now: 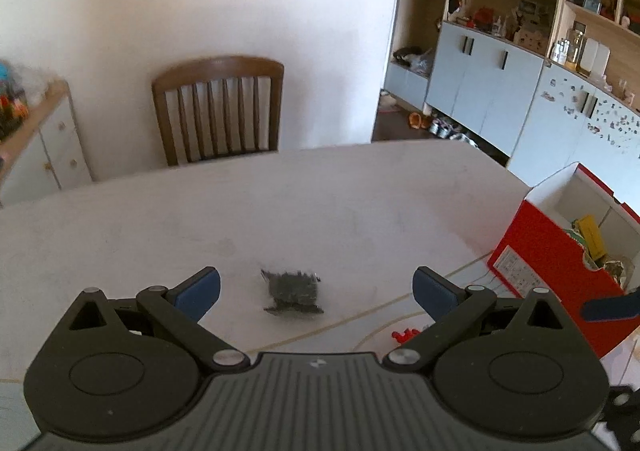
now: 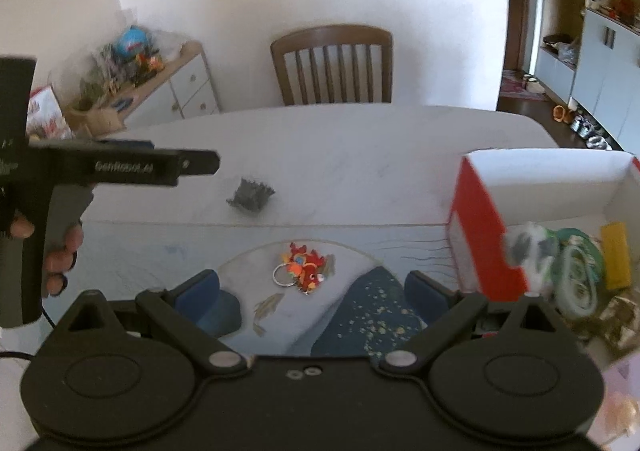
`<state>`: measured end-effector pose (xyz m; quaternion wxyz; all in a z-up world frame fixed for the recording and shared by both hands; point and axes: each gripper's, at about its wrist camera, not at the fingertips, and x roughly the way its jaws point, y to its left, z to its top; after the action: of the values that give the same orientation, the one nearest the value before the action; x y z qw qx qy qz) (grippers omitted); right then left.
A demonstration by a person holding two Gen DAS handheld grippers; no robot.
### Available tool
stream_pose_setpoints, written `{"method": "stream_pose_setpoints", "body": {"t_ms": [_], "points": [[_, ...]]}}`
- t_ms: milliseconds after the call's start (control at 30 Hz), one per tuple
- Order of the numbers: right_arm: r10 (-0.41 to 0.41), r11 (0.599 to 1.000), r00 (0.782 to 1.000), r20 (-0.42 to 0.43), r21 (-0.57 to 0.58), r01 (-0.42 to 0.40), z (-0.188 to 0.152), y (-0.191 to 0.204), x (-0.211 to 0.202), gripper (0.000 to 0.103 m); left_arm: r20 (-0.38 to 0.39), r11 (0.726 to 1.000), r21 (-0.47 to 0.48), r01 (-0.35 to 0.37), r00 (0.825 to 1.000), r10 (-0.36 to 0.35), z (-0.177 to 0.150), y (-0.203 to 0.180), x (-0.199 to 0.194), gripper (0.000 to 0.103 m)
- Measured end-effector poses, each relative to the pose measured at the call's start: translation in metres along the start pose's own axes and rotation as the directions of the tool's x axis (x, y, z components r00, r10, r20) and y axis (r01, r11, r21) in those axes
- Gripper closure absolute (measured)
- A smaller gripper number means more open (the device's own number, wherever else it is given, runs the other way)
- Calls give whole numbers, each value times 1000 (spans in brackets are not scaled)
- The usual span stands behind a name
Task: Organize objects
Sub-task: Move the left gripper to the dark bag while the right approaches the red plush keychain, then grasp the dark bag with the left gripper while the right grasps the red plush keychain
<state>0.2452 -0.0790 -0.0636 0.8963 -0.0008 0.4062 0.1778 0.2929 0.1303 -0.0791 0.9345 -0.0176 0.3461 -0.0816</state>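
Between spread fingers (image 1: 198,291): bag (image 1: 293,292).

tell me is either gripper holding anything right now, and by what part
Nothing is held. The left gripper and the right gripper both stand open and bare; the grey packet and the red keychain lie loose on the table.

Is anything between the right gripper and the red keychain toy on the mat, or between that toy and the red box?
Nothing visible does. The right gripper is open with the keychain toy lying on the mat just ahead of its fingers, bare mat in between. The red box stands to the toy's right, open at the top, with only mat between them.
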Motion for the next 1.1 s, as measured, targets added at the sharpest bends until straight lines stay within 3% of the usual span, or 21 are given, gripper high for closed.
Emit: {"method": "stream_pose_setpoints", "body": {"t_ms": [533, 933, 1100], "points": [[-33, 999, 995, -96, -22, 31, 1, 1, 93, 14, -62, 999, 7, -45, 997, 45, -20, 18, 83, 0], [-10, 999, 992, -125, -36, 5, 0, 5, 117, 32, -45, 998, -1, -60, 997, 60, -26, 20, 99, 1], [-1, 999, 992, -124, -39, -4, -1, 8, 118, 46, -50, 998, 1, -57, 997, 57, -28, 22, 104, 6]]}}
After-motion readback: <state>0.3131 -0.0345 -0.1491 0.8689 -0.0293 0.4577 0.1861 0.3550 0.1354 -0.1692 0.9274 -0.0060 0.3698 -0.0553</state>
